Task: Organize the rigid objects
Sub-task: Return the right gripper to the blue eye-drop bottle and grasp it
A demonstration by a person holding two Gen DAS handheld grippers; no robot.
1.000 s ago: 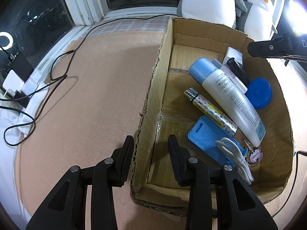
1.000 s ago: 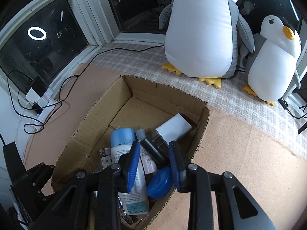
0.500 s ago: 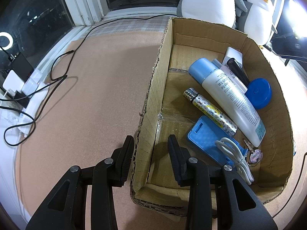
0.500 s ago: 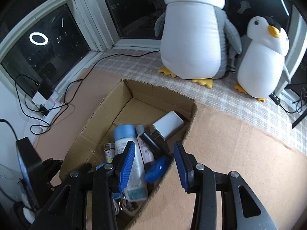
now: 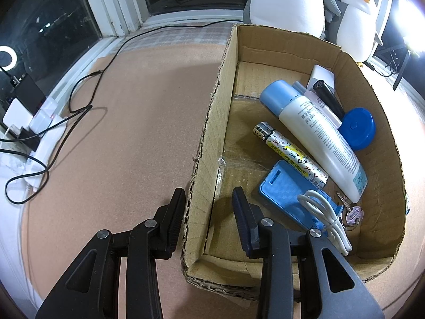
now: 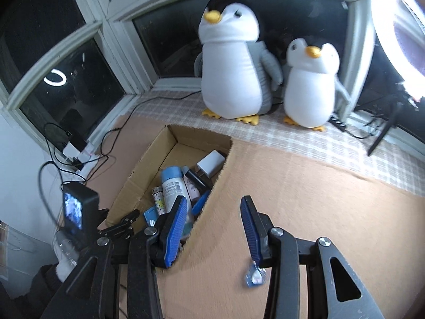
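A cardboard box (image 5: 212,122) sits on the pink mat. It holds a white bottle with a blue cap (image 5: 313,133), a patterned lighter (image 5: 289,154), a blue case (image 5: 289,191), a white cable (image 5: 324,212), a blue round lid (image 5: 357,129), a white charger (image 5: 322,75) and a key (image 5: 352,214). My left gripper (image 5: 209,212) is open and straddles the box's left wall. My right gripper (image 6: 213,223) is open and empty, raised above the box's right wall (image 6: 212,196). A small blue-and-white object (image 6: 255,276) lies on the mat by its right finger.
Two plush penguins (image 6: 233,63) (image 6: 310,87) stand on the checked cloth by the window. Power strips and black cables (image 5: 34,130) lie at the mat's left edge. A ring light (image 6: 403,26) and a stand are at the right. The left gripper's camera screen (image 6: 74,207) shows at left.
My right gripper has lifted up and back to the right, out of the box, and its jaws have opened wider. The left gripper has stayed in place.
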